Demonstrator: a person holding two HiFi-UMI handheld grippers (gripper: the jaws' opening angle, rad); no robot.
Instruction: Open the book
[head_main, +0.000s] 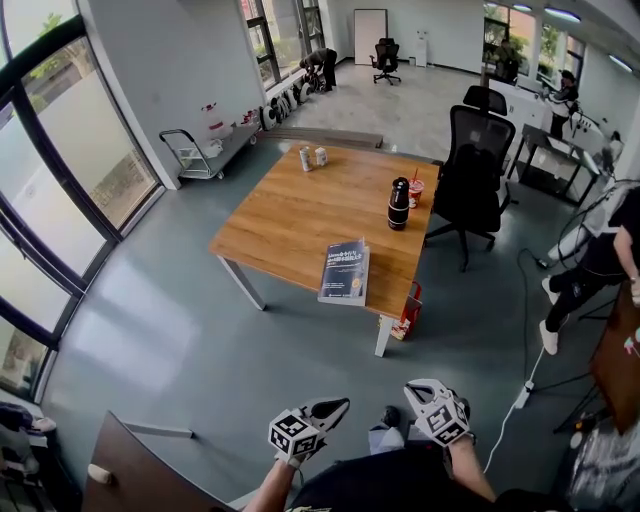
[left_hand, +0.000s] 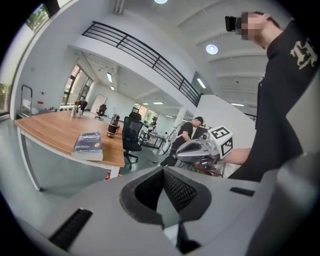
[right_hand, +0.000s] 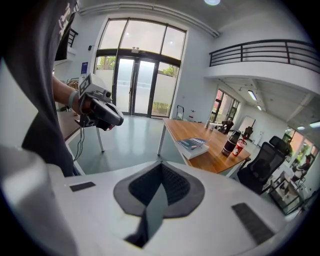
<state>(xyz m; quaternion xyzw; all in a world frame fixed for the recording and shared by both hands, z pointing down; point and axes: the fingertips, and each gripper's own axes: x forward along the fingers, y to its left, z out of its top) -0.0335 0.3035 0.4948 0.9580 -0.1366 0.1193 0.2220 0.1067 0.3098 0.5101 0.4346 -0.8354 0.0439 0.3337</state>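
At the far left, by the window wall, a low metal trolley (head_main: 197, 152) is seen on the grey floor. A light brown wooden table on white legs (head_main: 290, 215) is placed in the middle of the room. Two small metal cans (head_main: 313, 157) are stood upright near its far edge. A closed dark blue book with white print on the cover (head_main: 344, 272) is laid flat on the table, close to the near edge and well apart from the cans. Low in the head view, the left gripper (head_main: 333, 408) is held in the air, well apart from the table, and in its own view its jaws are seen pressed together with nothing between them. Further right on the table, a tall black bottle (head_main: 399, 203) is stood upright, and a red cup (head_main: 416, 190) is set just beside it. The right gripper (head_main: 418, 386) is held near the left one, also well away from the table; its jaws are likewise brought together and nothing is gripped. A black mesh office chair (head_main: 470, 180) is placed at the right side of the table
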